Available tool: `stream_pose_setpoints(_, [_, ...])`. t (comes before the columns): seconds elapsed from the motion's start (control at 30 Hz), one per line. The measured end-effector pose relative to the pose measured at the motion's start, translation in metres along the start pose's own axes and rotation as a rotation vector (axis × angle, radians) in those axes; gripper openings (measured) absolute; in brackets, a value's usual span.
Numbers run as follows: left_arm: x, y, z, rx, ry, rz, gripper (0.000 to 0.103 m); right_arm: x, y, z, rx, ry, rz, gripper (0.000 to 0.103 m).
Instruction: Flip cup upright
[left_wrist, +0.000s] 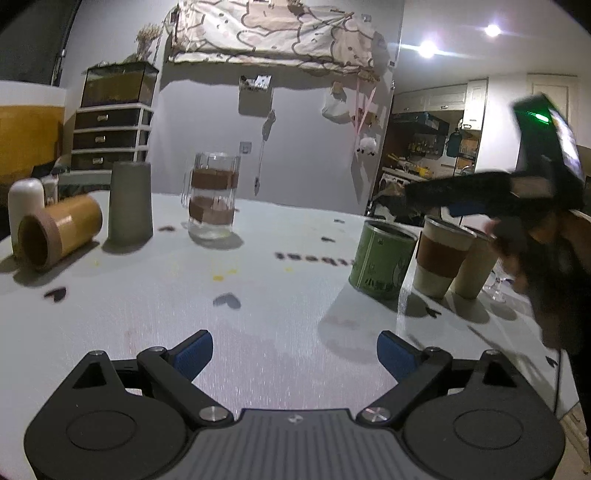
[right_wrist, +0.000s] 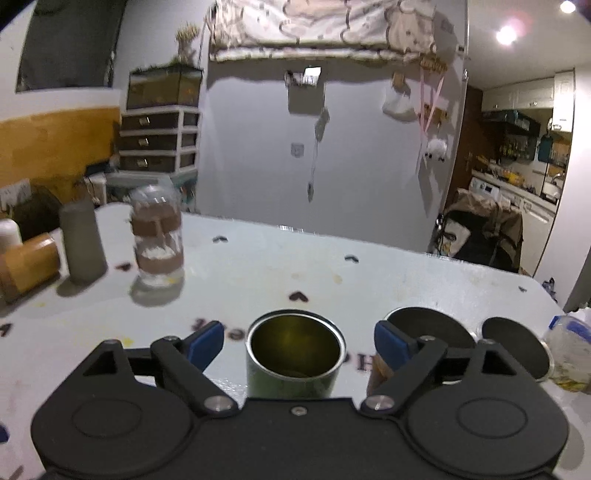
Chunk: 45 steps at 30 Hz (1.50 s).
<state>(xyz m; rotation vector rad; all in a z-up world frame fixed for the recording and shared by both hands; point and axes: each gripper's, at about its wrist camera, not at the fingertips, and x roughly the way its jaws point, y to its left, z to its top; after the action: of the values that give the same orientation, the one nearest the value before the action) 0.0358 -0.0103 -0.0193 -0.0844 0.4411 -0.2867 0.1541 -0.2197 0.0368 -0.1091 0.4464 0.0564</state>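
A green tin cup (right_wrist: 293, 356) stands upright with its mouth up, between the open fingers of my right gripper (right_wrist: 298, 345), which hovers just above and behind it. The same green cup (left_wrist: 380, 258) shows at the right in the left wrist view, with the right gripper body and hand above it. My left gripper (left_wrist: 295, 354) is open and empty over bare table. A yellow cup (left_wrist: 59, 234) lies on its side at the far left. A grey cup (left_wrist: 130, 203) stands mouth down beside it.
A glass mug with brown bands (left_wrist: 212, 201) stands mid-table. Two paper cups (left_wrist: 441, 254) stand right of the green cup, seen from above with dark lids (right_wrist: 428, 325). A white bottle (left_wrist: 24, 205) is at the far left. A plastic container (right_wrist: 569, 354) sits near the right table edge.
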Motion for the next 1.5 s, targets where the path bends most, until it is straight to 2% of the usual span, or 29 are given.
stream_pose_setpoints(0.3, [-0.005,-0.012,0.013,0.056,-0.062,0.028,0.1,-0.077,-0.009,-0.036,0.027,-0.127,0.018,0.096])
stream_pose_setpoints(0.57, [-0.005,-0.025,0.01,0.112,-0.09,0.046,0.103,-0.118,-0.019,-0.081,0.085,-0.187,-0.017,0.1])
stream_pose_setpoints(1.0, [-0.011,-0.033,-0.001,0.14,-0.111,0.043,0.103,-0.14,-0.027,-0.126,0.14,-0.212,-0.086,0.103])
stream_pose_setpoints(1.13, [-0.012,-0.033,-0.002,0.141,-0.11,0.041,0.103,-0.143,-0.026,-0.133,0.146,-0.217,-0.07,0.103])
stream_pose_setpoints(1.5, [-0.014,-0.031,-0.005,0.137,-0.108,0.042,0.103,-0.147,-0.024,-0.139,0.137,-0.234,-0.092,0.103])
